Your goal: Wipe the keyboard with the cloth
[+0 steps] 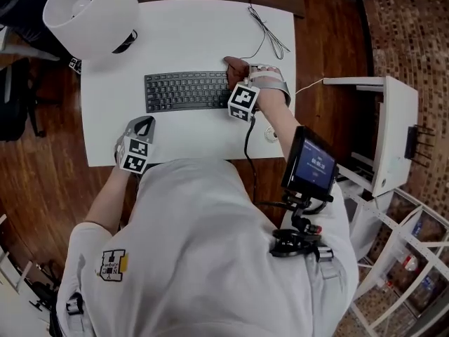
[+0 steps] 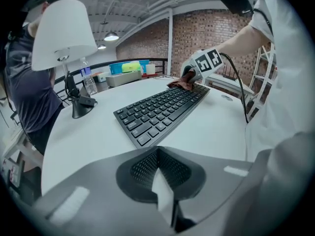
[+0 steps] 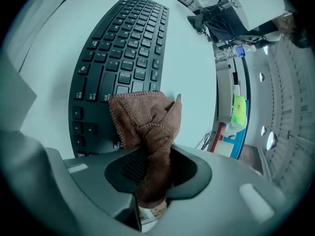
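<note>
Currently my right gripper (image 3: 152, 171) is clamping its jaws on the brown cloth (image 3: 146, 119). The cloth's free fold is lying on the keys at the right end of the keyboard (image 3: 123, 48), so I am judging the wiping as under way rather than finished. Most of the keys toward the left end are probably waiting, though no view is letting me tell which are already clean. My left gripper (image 2: 158, 181) is hovering over the white worktop (image 2: 98, 132) in front of the keyboard's left end, jaws together on nothing.

Brown cloth (image 3: 147, 127), black keyboard (image 1: 186, 91), white table (image 1: 189, 41) (lampshade (image 1: 91, 12) white too), reddish-brown floor (image 1: 42, 181)
</note>
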A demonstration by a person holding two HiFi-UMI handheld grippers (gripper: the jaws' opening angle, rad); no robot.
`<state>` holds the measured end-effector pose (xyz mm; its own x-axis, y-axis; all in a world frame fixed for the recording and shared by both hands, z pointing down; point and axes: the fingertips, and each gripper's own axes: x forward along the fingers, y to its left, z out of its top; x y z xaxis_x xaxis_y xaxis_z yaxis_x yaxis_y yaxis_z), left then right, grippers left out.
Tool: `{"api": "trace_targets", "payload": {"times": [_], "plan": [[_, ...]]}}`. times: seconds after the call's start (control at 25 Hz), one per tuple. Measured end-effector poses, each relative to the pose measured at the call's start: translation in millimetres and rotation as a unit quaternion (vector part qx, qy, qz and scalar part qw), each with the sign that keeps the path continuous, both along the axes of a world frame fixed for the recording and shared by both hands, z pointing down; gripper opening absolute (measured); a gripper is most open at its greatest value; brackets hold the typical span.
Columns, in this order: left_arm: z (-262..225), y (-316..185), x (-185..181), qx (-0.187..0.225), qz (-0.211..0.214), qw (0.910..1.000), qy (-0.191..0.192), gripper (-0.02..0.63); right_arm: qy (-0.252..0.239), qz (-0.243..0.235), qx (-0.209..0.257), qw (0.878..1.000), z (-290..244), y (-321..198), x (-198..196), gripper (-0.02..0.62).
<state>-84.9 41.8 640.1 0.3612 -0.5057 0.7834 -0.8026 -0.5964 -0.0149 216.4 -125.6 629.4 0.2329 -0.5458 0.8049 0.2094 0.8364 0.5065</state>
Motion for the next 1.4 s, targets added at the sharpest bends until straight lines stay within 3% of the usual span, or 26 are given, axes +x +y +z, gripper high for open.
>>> {"api": "trace_targets", "payload": {"times": [0.16,0.36,0.56,0.84,1.12,1.4], "plan": [[2.9,1.2,0.1,-0.002,0.004,1.0000,0.004,0.000,0.011,-0.016,-0.002,1.000,-0.4,25.2,-2.6,0.117],[1.6,1.7,2.8,0.001,0.021,0.9998,0.005,0.000,0.014,-0.053,-0.030,0.998,5.7,93.9,-8.3,0.117],[1.6,2.7,2.9,0.001,0.028,0.9996,0.008,0.000,-0.008,-0.042,-0.066,0.997,4.7,130.7,-8.4,0.118],[1.1,3.0,-7.0,-0.005,0.015,0.9999,0.002,0.000,-0.016,-0.028,-0.051,0.998,4.4,71.5,-16.1,0.118],[-3.2,6.0,-15.5,-0.003,-0.007,1.0000,0.000,0.000,-0.019,0.004,-0.002,1.000,-3.1,-2.3,-22.8,0.117],[5.6,4.1,-26.1,-0.003,0.000,1.0000,0.008,0.000,-0.008,-0.006,-0.005,1.000,2.4,40.7,-29.8,0.117]]}}
